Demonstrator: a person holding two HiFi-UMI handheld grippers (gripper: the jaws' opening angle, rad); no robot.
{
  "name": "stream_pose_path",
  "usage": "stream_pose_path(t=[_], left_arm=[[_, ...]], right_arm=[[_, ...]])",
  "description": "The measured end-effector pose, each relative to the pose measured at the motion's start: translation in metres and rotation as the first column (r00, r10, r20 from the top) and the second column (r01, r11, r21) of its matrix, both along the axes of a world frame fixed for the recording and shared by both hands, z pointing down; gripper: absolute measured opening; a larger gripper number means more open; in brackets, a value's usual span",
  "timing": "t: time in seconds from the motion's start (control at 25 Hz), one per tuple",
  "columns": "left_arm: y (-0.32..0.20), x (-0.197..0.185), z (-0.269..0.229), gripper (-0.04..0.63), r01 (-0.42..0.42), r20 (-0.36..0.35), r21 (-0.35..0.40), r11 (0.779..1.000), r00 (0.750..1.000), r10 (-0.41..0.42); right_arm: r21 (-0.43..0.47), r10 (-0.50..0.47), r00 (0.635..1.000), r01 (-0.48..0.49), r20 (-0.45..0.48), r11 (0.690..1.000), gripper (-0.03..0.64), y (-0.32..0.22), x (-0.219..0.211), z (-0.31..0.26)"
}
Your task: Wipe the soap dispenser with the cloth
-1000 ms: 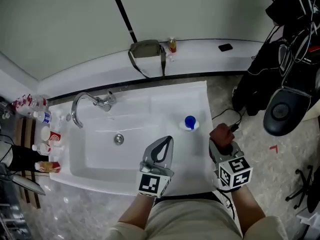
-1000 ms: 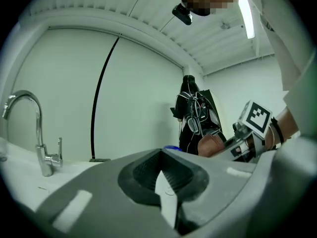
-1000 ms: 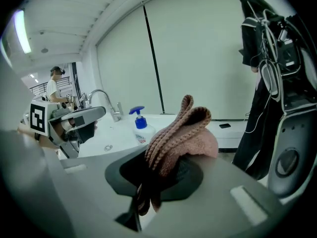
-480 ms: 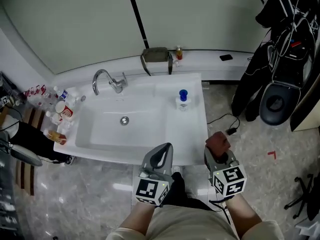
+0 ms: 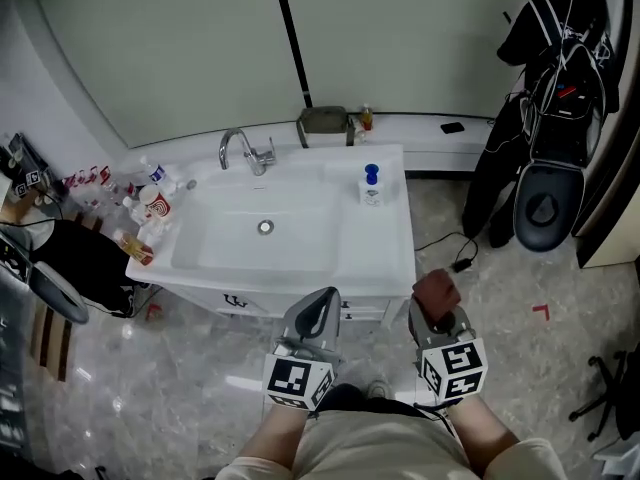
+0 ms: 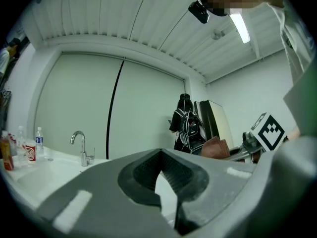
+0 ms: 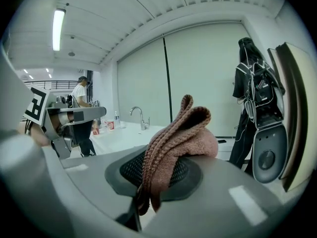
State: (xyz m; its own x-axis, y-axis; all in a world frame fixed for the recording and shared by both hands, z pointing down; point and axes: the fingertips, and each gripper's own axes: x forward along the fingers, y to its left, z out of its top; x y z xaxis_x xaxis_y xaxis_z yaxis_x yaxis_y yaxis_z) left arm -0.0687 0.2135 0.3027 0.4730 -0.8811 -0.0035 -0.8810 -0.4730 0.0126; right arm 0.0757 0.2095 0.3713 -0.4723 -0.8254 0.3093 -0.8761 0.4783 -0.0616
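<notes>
The soap dispenser (image 5: 371,185), clear with a blue pump, stands on the white sink counter (image 5: 380,253) at its far right corner. My right gripper (image 5: 437,306) is shut on a folded brown cloth (image 5: 435,289), which bulges up between the jaws in the right gripper view (image 7: 181,133). It hangs in front of the counter's near right corner, well short of the dispenser. My left gripper (image 5: 318,313) is shut with nothing in it, just off the counter's front edge; its jaws meet in the left gripper view (image 6: 163,192).
A chrome tap (image 5: 243,151) rises behind the basin (image 5: 262,230). Bottles and a red cup (image 5: 150,206) crowd the counter's left end. A dark bag (image 5: 326,120) and small bottle sit on the back ledge. Black clothing and a chair (image 5: 545,203) stand at right.
The view has drawn back from the sink; the counter and dispenser now lie farther from both grippers, which have come off the counter. The cloth stays held.
</notes>
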Motion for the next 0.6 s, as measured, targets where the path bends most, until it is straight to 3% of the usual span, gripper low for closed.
stream_pose_path(t=[0.6], left_arm=[[0.072, -0.044, 0.001, 0.000, -0.062, -0.032, -0.037, 0.997, 0.998, 0.061]], right_arm=[[-0.029, 0.058, 0.998, -0.058, 0.002, 0.998, 0.077, 0.080, -0.047, 0.000]])
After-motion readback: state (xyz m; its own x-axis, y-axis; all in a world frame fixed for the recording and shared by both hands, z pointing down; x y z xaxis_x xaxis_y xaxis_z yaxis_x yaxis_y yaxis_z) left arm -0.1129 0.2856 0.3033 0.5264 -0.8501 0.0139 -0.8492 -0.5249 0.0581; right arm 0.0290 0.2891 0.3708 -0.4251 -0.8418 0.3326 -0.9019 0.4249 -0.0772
